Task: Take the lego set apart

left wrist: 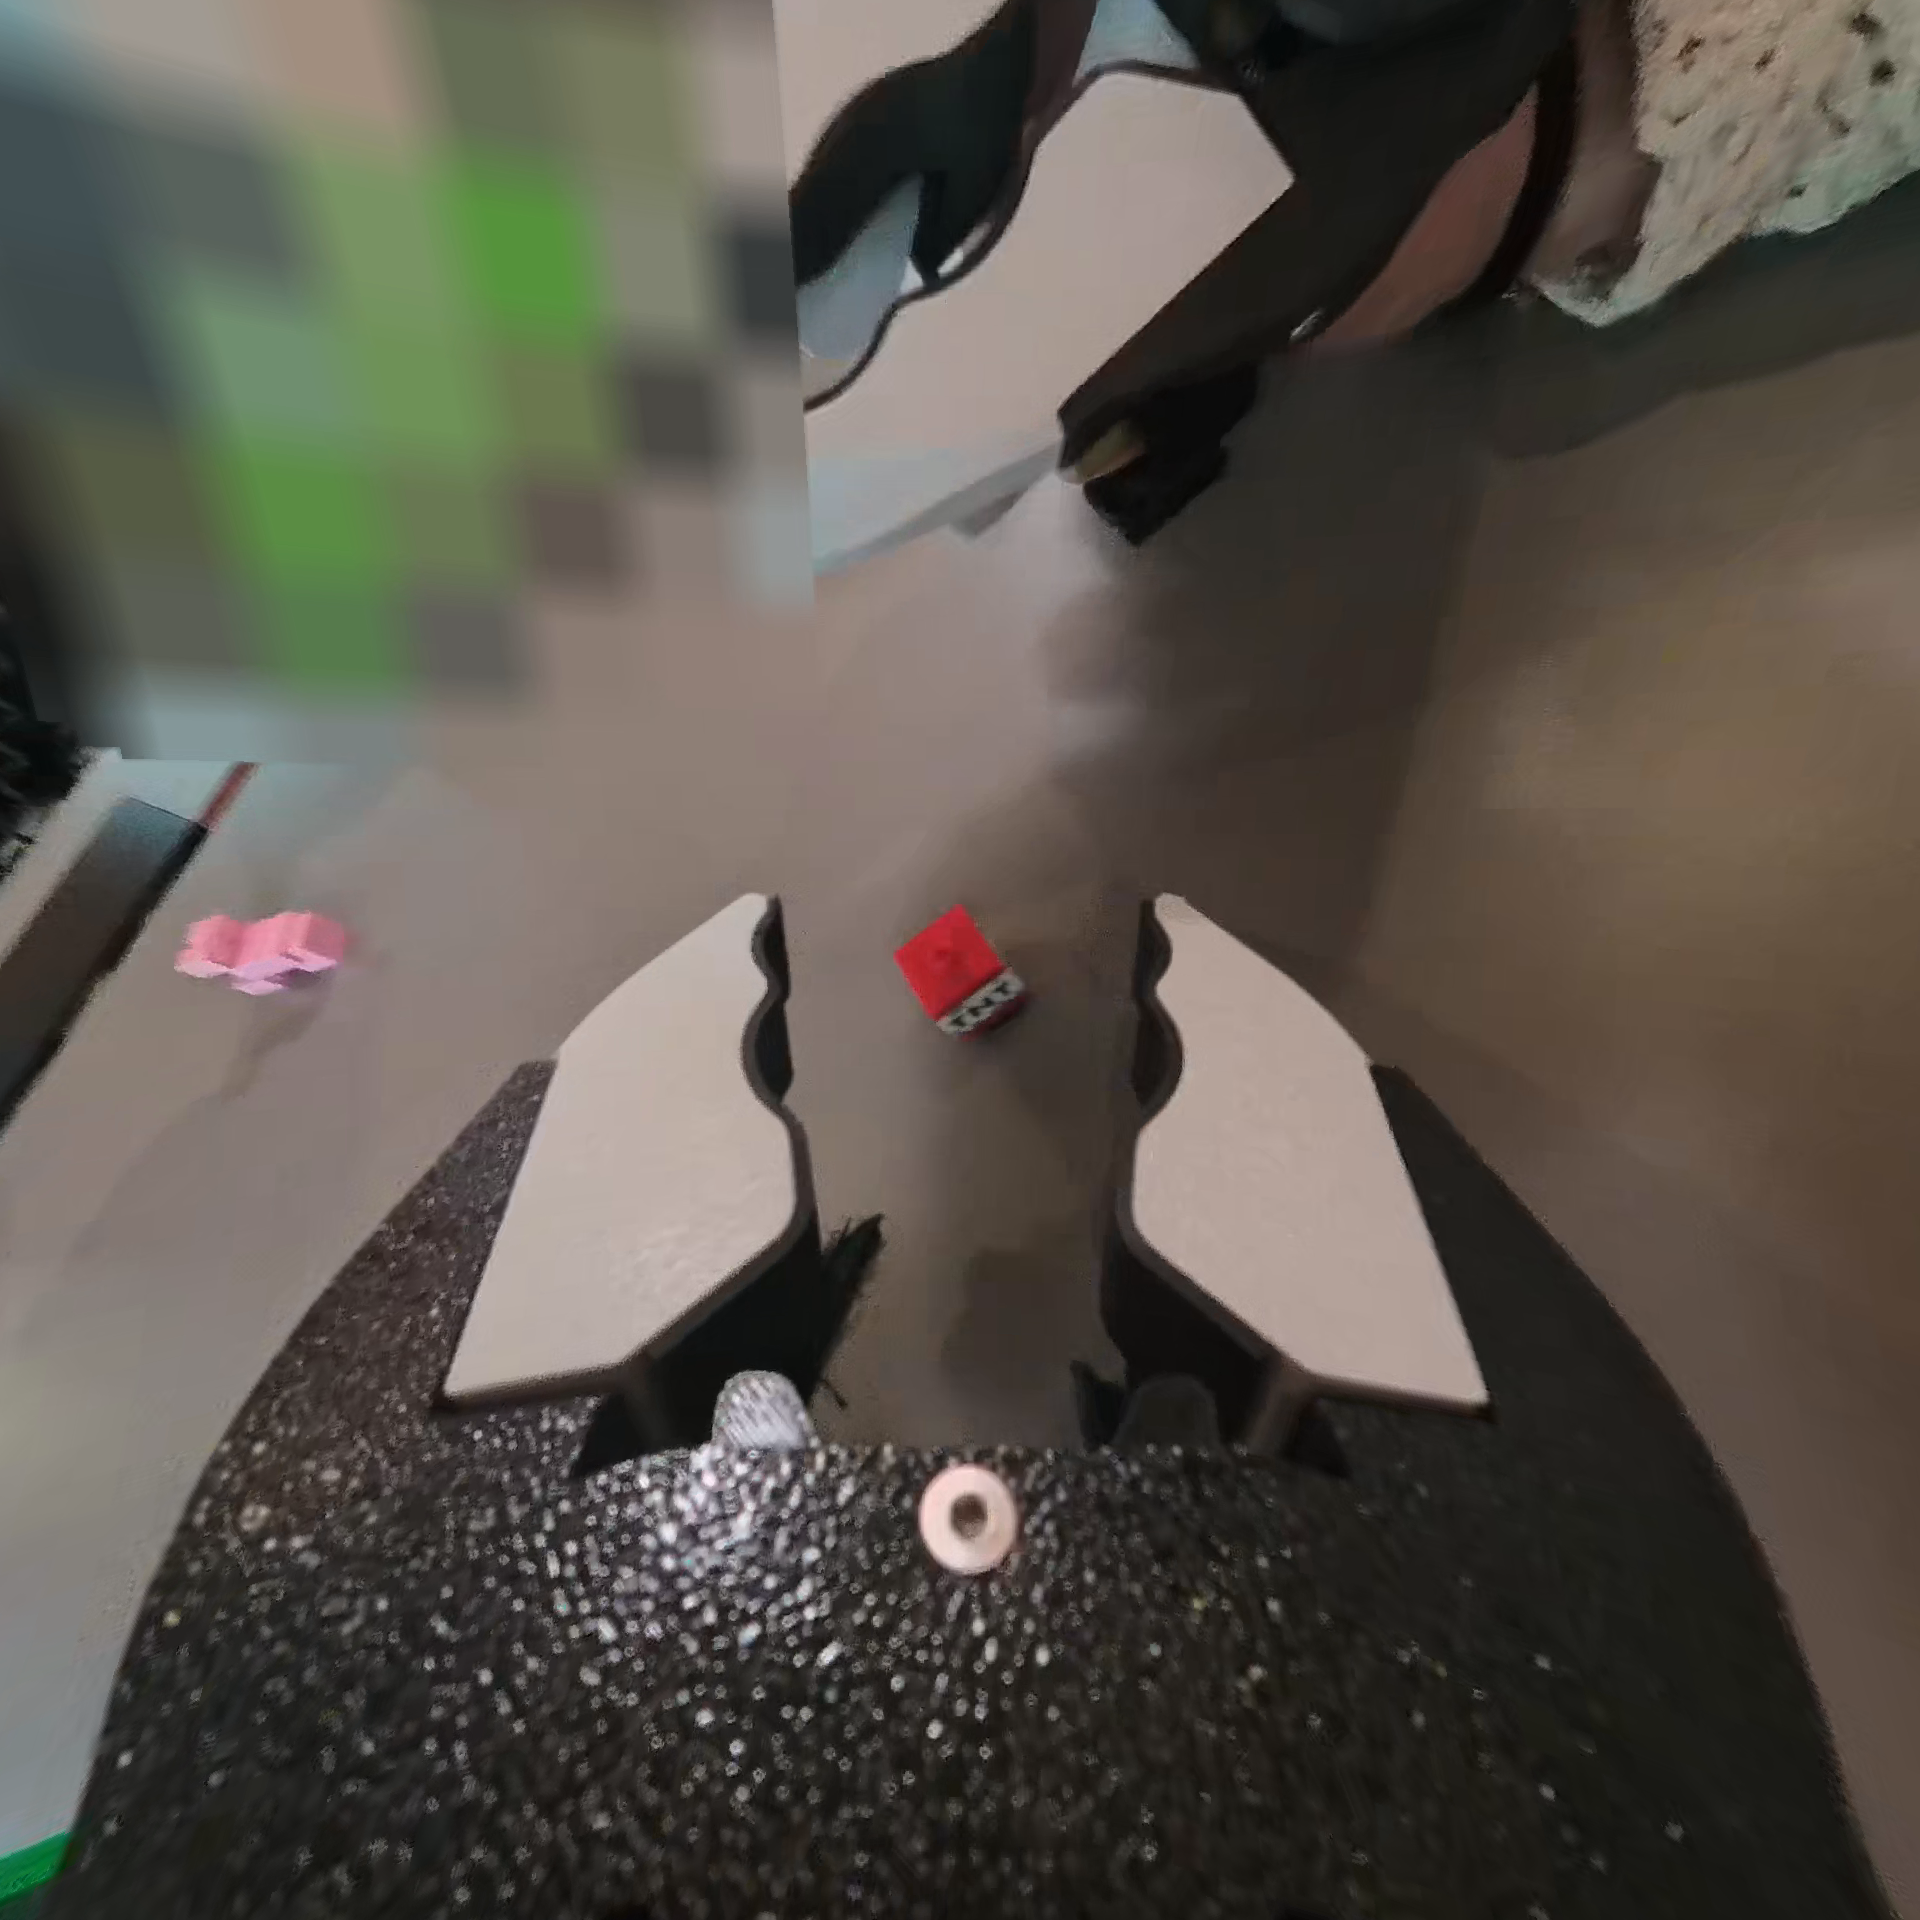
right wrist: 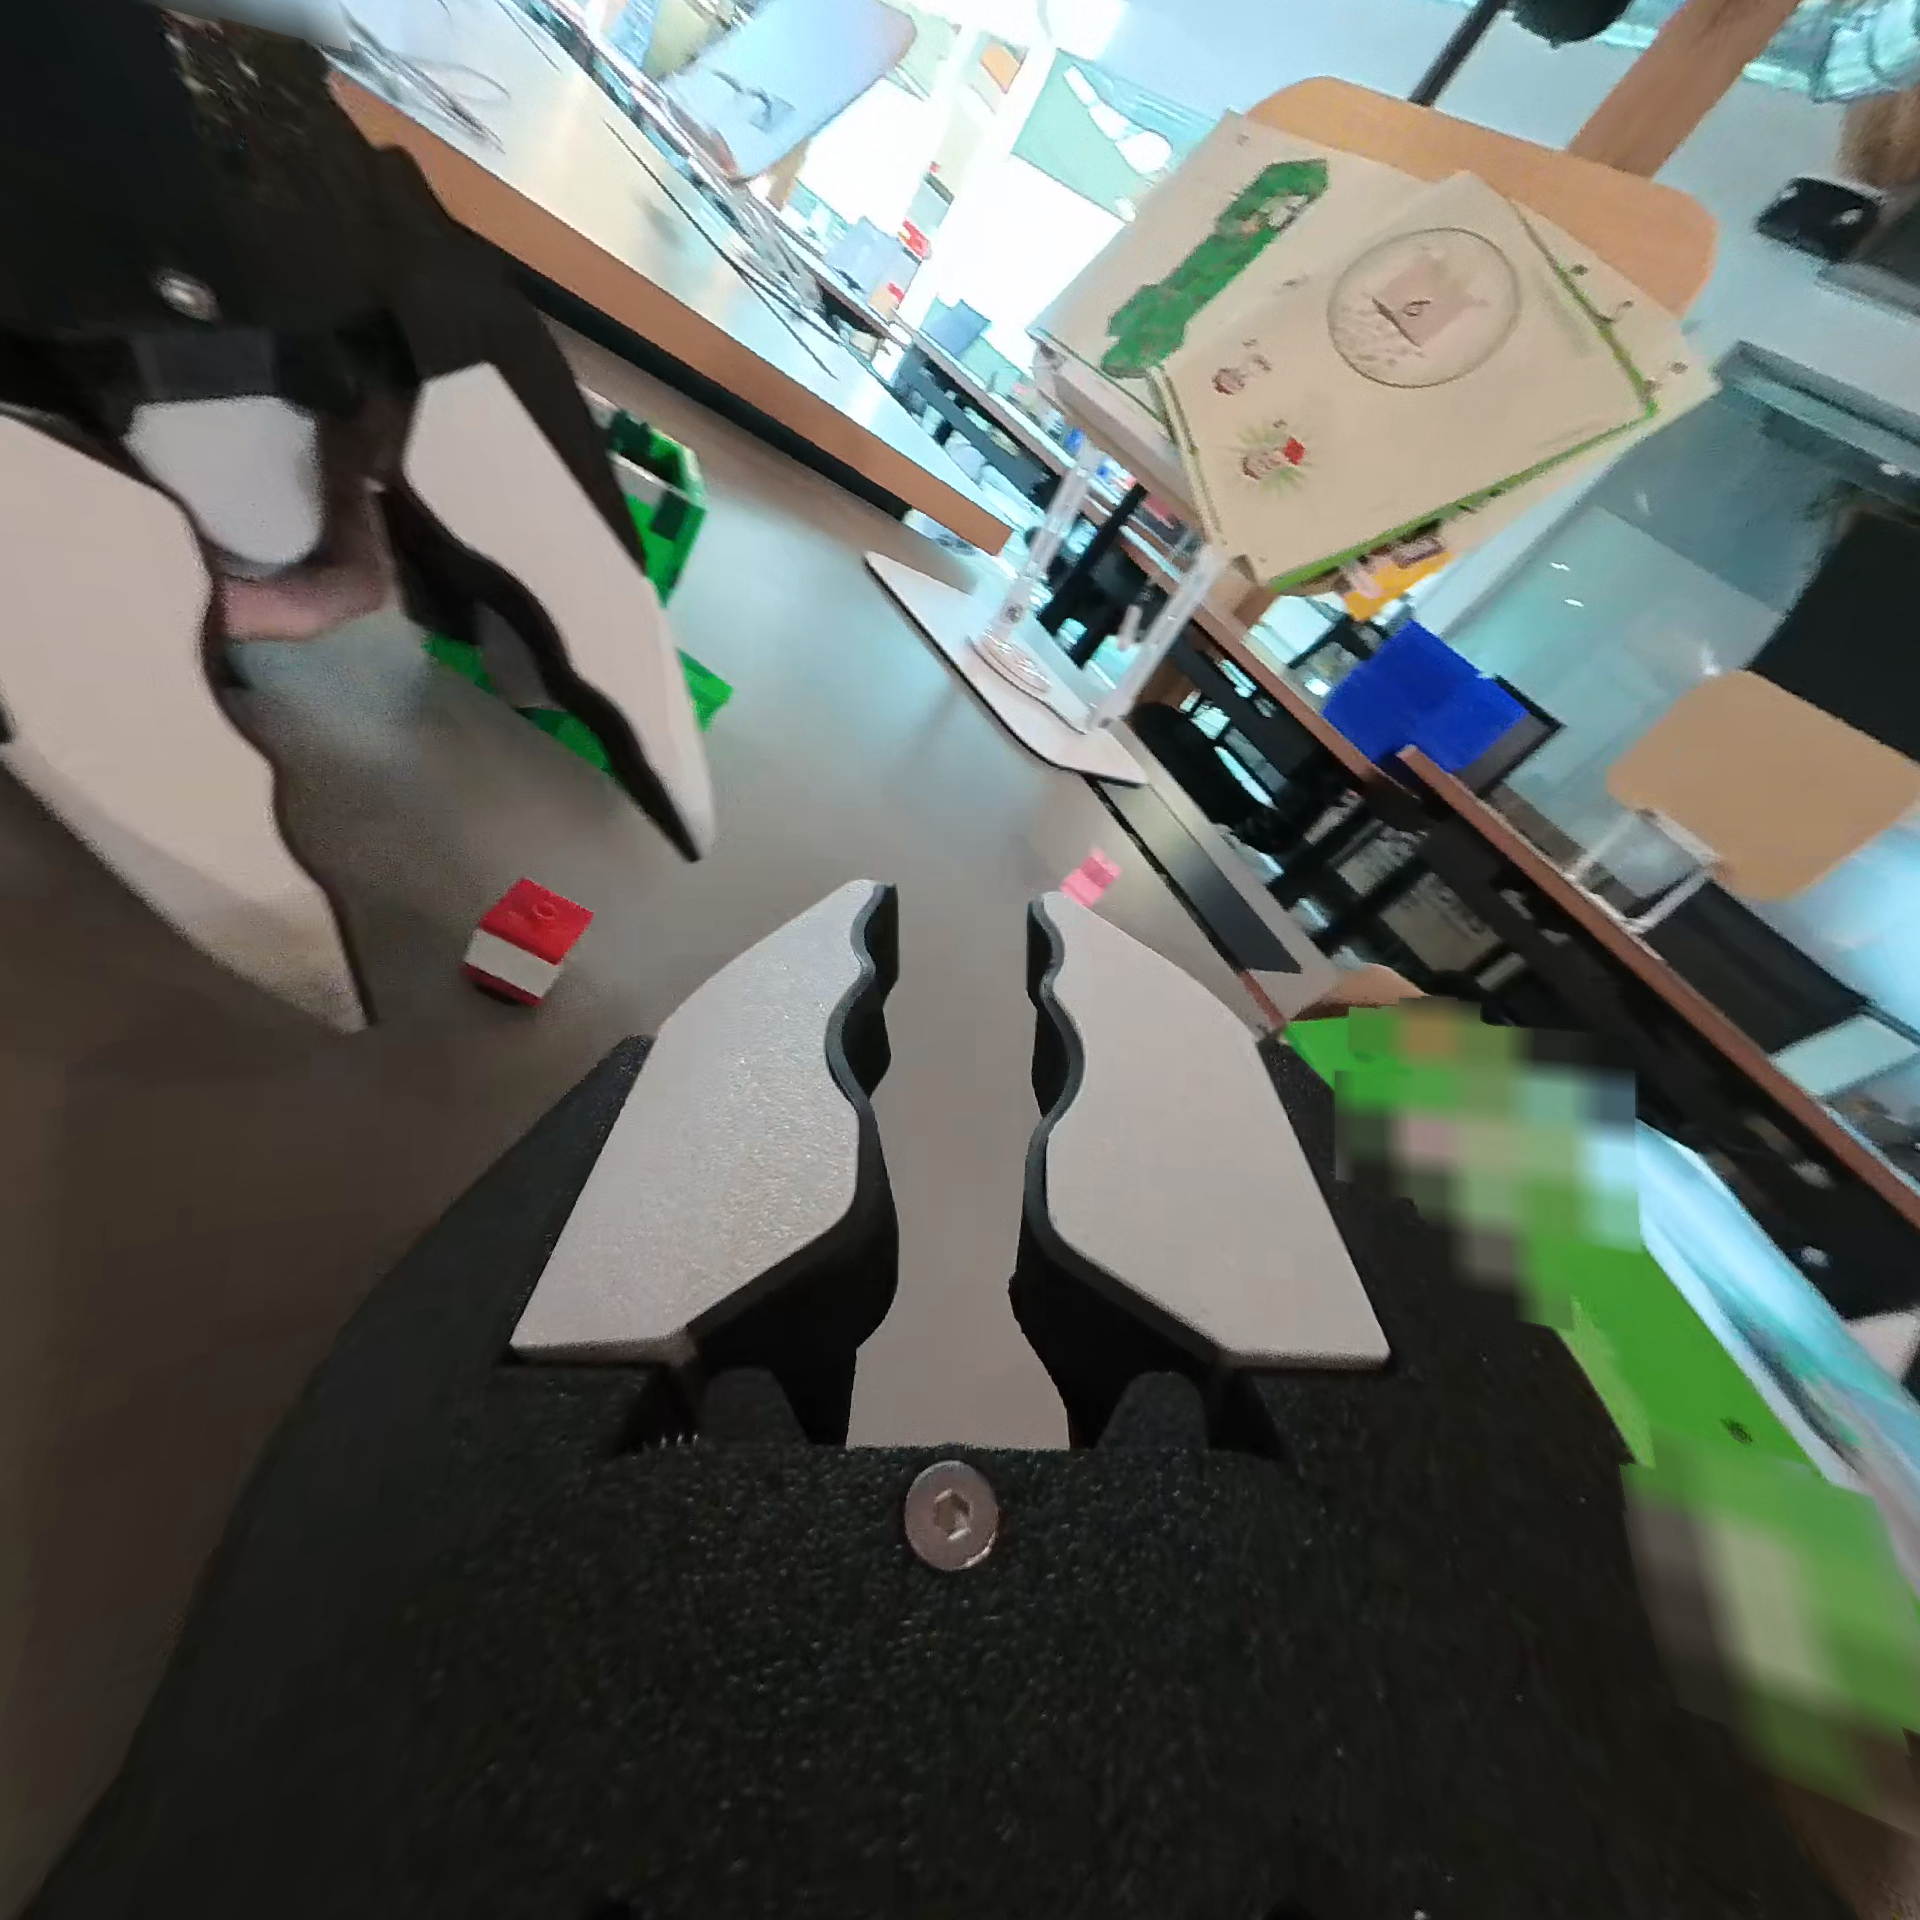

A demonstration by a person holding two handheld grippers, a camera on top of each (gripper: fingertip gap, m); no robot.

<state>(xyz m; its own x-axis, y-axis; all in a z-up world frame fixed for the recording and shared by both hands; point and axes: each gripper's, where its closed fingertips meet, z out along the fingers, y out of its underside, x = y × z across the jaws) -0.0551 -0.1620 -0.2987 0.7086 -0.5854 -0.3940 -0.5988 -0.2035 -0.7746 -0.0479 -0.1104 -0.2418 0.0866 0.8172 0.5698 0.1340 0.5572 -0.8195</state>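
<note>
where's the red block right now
The red block sits loose on the grey table, just ahead of the open left gripper; in the right wrist view it lies left of the right gripper.

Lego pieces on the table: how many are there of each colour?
Red, with a white band: 1, the red block between the open left gripper fingers.
Pink: 1, the pink piece.
Green: 1, the green build, partly hidden in the right wrist view.
Total: 3
</note>
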